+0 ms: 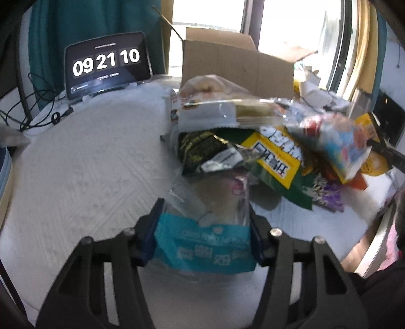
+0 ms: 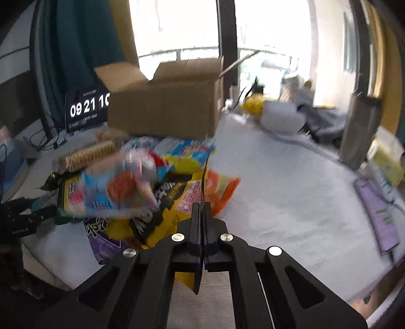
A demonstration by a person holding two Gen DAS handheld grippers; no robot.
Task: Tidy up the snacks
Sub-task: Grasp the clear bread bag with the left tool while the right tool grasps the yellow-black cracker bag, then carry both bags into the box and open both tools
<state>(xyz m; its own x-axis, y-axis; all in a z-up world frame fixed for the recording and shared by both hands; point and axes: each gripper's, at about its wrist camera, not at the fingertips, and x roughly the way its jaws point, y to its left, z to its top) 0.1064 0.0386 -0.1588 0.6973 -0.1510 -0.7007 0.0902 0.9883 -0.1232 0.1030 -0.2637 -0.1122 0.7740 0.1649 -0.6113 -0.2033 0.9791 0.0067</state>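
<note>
Left gripper (image 1: 202,227) clamps teal packet (image 1: 202,250) — right gripper (image 2: 202,215) pinches yellow bag (image 2: 174,215).

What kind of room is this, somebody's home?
Most likely a lived-in home room, not a shop or lab: teal curtains beside bright windows, a white-covered table piled with snack bags, an open cardboard box and a clock display.

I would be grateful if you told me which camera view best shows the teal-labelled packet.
The left wrist view shows it best: the teal-labelled packet fills the space between the left gripper jaws, its clear upper half and label visible. In the right wrist view it cannot be made out; only the left gripper's dark frame shows at the left edge.
</note>
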